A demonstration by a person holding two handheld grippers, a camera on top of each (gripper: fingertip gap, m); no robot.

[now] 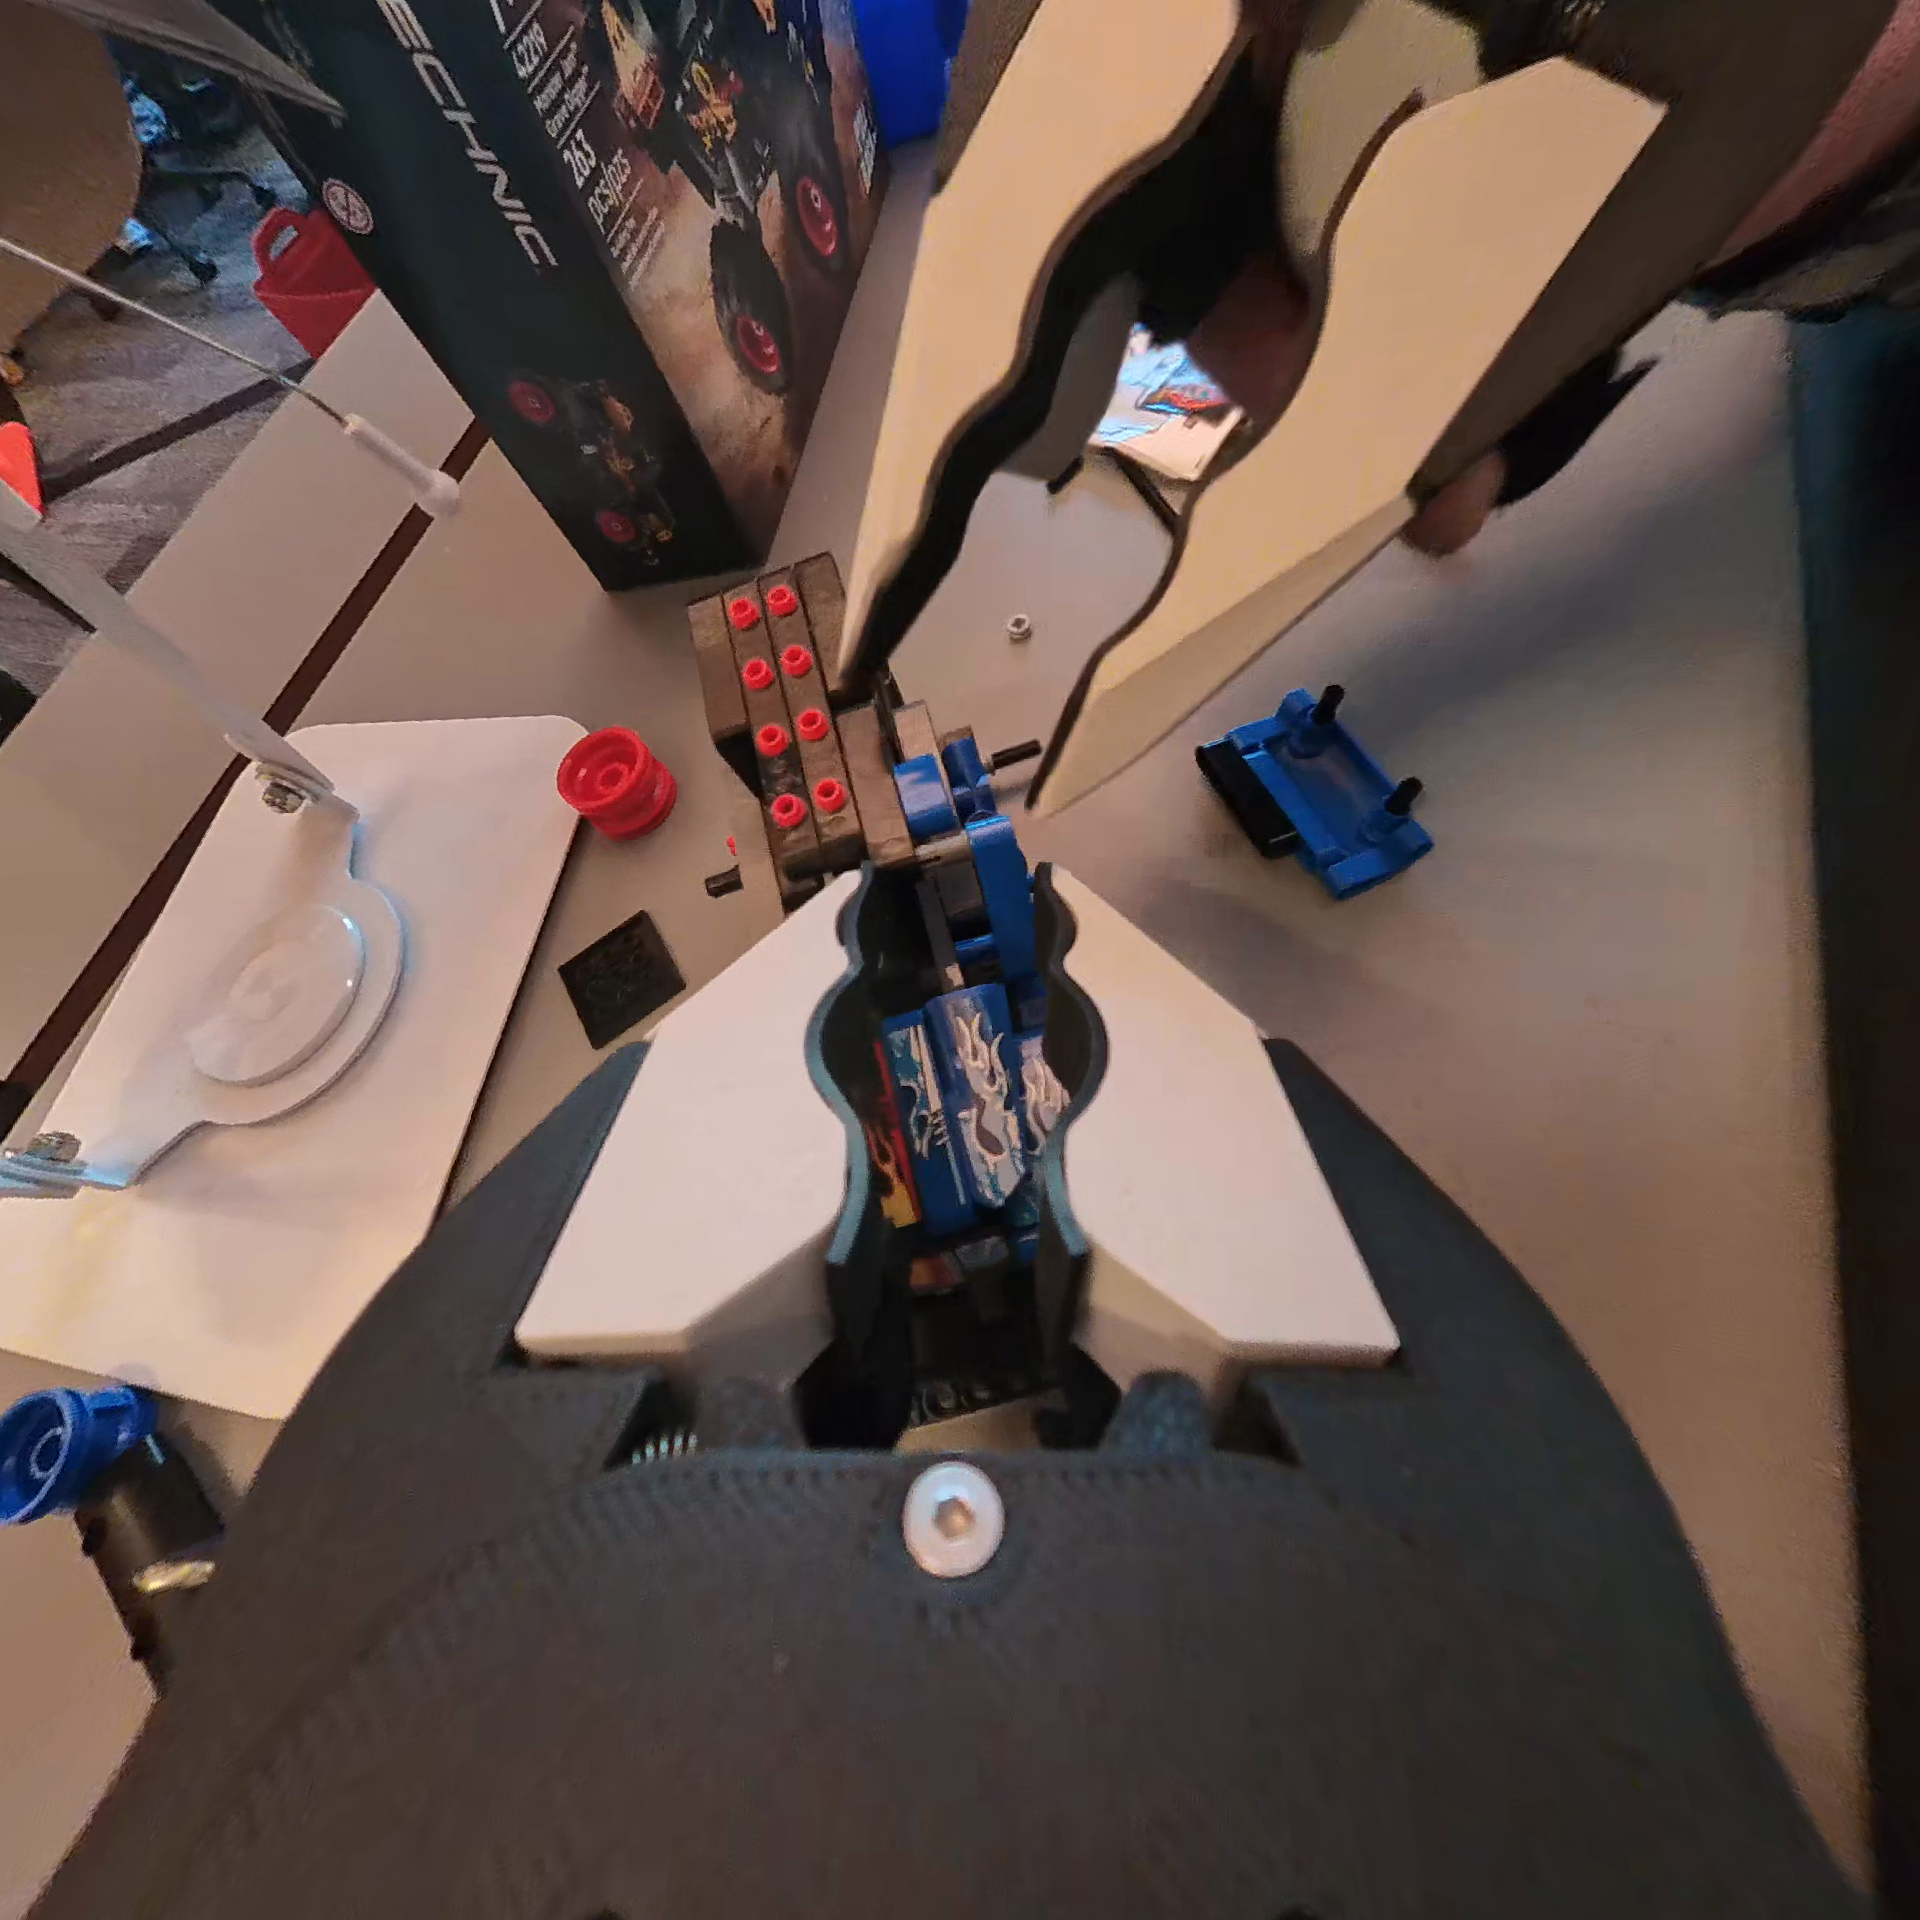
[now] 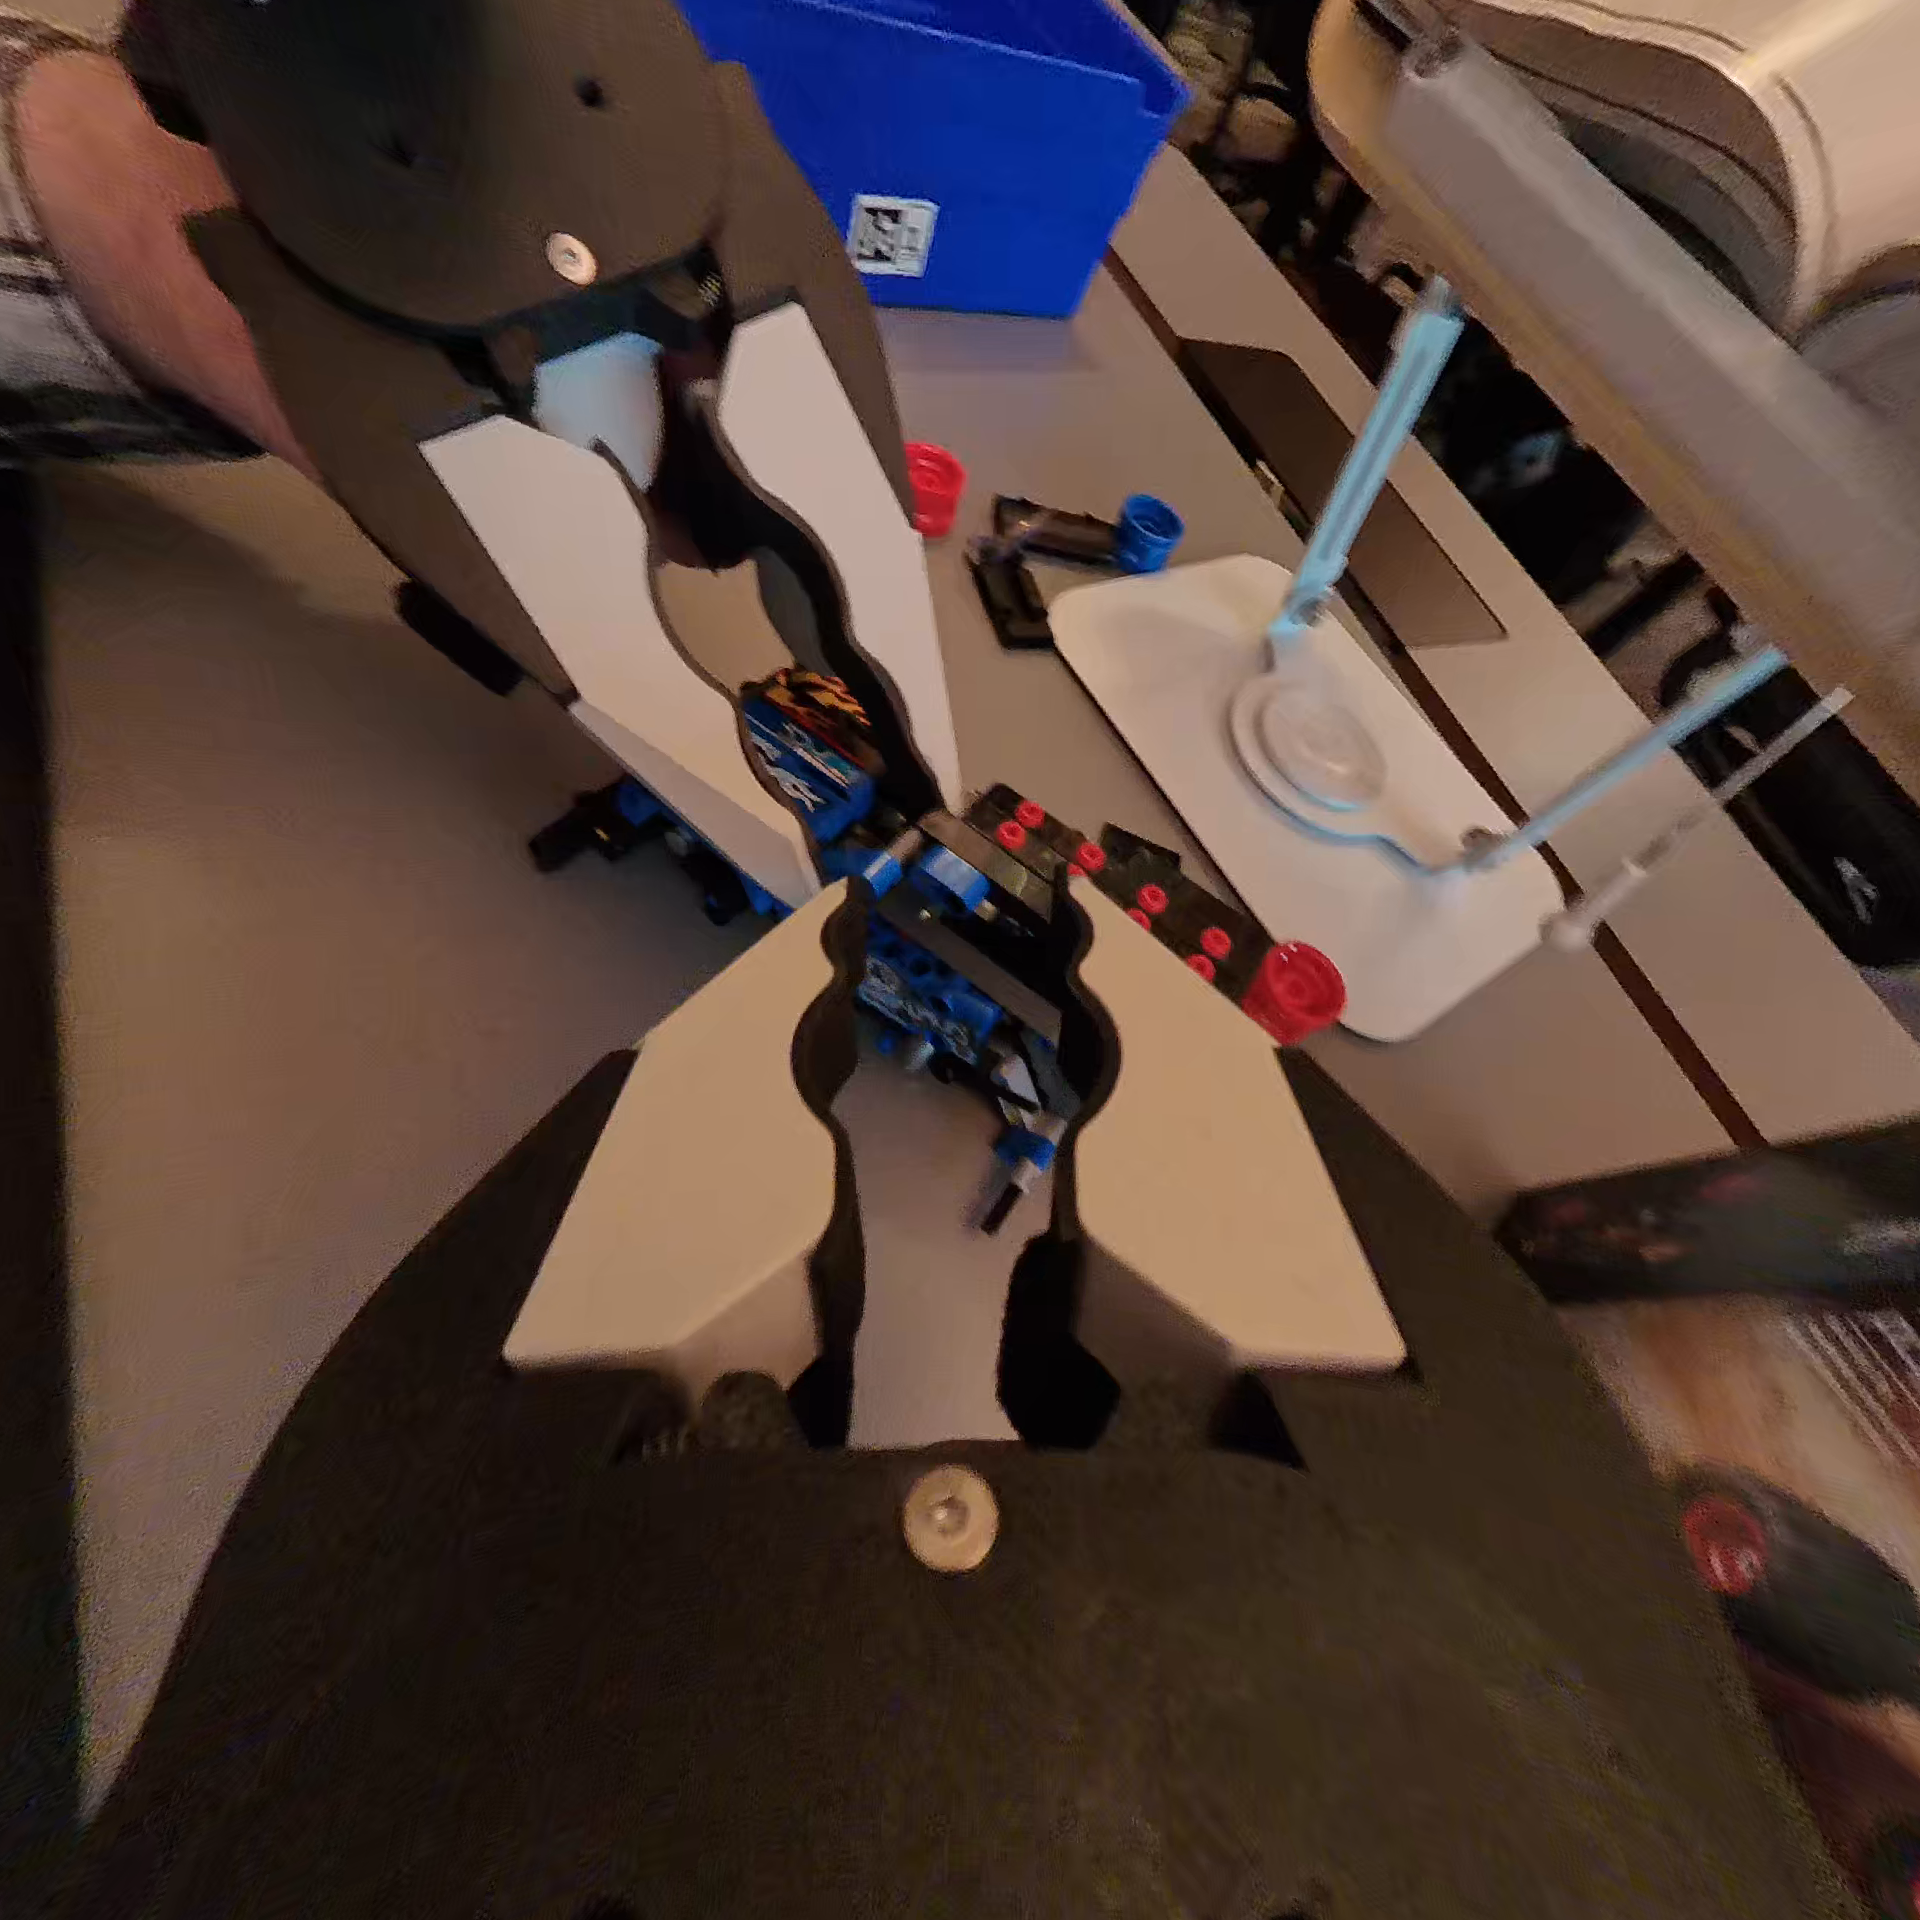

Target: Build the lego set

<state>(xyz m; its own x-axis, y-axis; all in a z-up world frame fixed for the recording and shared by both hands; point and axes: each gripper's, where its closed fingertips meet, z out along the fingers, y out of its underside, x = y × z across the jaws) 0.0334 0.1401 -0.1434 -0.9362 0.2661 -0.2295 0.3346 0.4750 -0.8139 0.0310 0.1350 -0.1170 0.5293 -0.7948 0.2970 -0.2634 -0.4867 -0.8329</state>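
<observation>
A partly built lego truck (image 1: 795, 727) lies on the grey table (image 1: 1507, 1039): black beams with red pins, and a blue body with flame stickers (image 1: 966, 1101). My left gripper (image 1: 951, 883) is shut on the stickered blue body. My right gripper (image 1: 940, 738) comes in from the top of the left wrist view, its fingers on either side of the model's black and blue end. In the right wrist view my right gripper (image 2: 958, 888) clasps that end of the truck (image 2: 966, 956), and the left gripper (image 2: 878, 831) holds the stickered part (image 2: 805, 743).
A red wheel hub (image 1: 616, 781), a small black plate (image 1: 621, 977) and a white stand base (image 1: 312, 987) lie left of the model. A blue sub-assembly (image 1: 1314, 795) lies to the right. The set's box (image 1: 582, 260) stands behind it. A blue bin (image 2: 935, 135) stands at the back. Less than 4 cm separates the two grippers' tips. The small black plate (image 1: 621, 977) sits 12 cm or so from the ends of my left fingers.
</observation>
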